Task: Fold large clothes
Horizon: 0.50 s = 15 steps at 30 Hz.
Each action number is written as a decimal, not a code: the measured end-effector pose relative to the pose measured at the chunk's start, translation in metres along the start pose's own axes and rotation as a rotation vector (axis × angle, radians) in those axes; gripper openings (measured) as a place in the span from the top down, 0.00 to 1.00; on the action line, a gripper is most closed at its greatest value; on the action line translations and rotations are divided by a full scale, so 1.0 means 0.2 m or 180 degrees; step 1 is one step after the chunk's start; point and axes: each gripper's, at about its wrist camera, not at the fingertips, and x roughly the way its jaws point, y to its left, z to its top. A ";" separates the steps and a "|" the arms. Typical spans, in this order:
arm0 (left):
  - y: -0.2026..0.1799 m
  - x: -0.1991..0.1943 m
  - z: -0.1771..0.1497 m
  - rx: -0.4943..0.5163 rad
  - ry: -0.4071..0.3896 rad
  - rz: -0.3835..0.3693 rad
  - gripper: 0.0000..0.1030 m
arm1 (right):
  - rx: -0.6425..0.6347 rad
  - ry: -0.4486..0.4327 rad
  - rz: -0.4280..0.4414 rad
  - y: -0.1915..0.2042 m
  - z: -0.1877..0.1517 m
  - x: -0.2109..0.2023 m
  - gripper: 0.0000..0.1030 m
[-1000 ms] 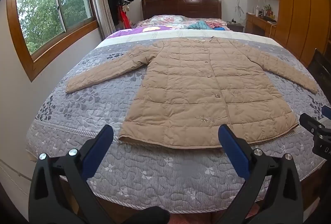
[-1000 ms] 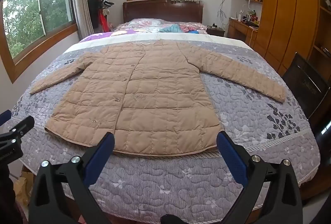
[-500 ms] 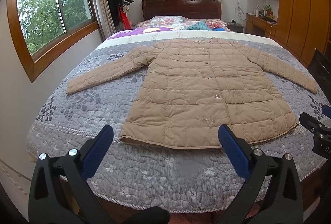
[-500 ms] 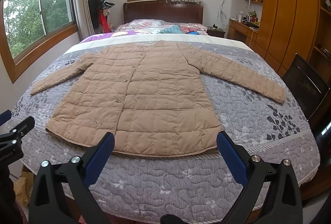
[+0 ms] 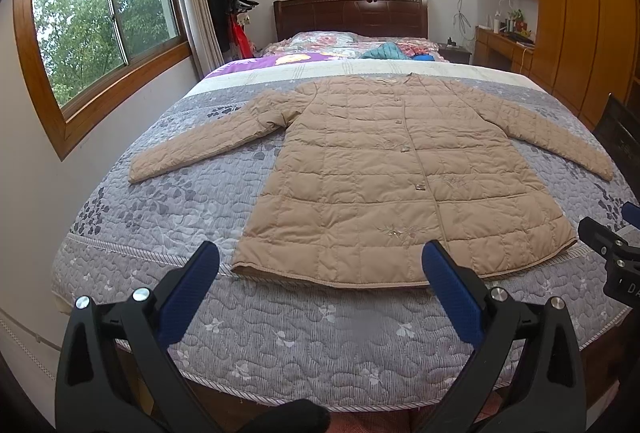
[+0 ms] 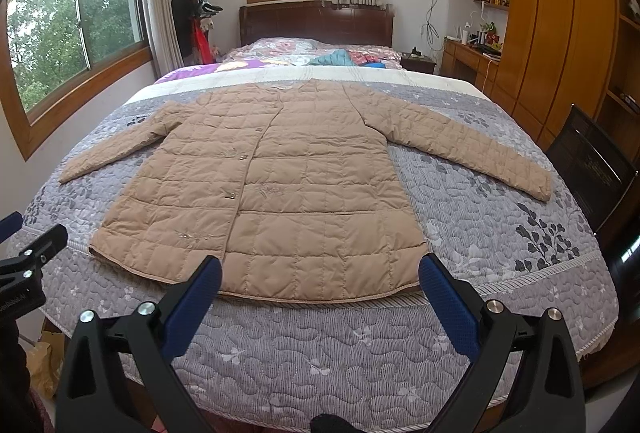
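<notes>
Bed [image 5: 280, 333]: coat [image 5: 384, 189] unmoved, flat; both grippers' jaws stay wide.

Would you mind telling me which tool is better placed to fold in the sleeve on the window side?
Left, probably. The left tool hangs open at the hem of the coat, nearer that sleeve. The right tool, also open, sits toward the wardrobe side and would have to cross the coat.

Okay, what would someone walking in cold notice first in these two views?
A tan quilted coat lies spread flat, sleeves out, across a grey floral bedspread, filling the middle of both views. Both grippers, left and right, hang open over the foot of the bed, short of the coat's hem. Behind, big wood-framed windows show green trees.
</notes>
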 end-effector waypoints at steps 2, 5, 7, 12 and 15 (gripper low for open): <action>-0.01 0.00 -0.01 0.0004 -0.0006 0.0006 0.03 | -0.0001 -0.0004 -0.0003 0.00 0.00 0.00 0.04; 0.00 0.00 0.00 0.0003 -0.0003 0.0000 0.03 | -0.0006 0.0002 0.0002 0.00 0.00 0.00 0.04; 0.00 0.00 -0.01 0.0002 -0.0008 0.0006 0.03 | -0.0005 0.0001 0.0003 0.00 0.00 0.00 0.04; -0.01 0.00 -0.01 0.0005 -0.0008 0.0004 0.03 | -0.0003 0.0001 0.0002 0.00 0.00 0.00 0.04; 0.00 0.00 0.00 0.0003 -0.0007 0.0004 0.03 | -0.0009 -0.0001 -0.0002 0.00 0.00 0.00 0.04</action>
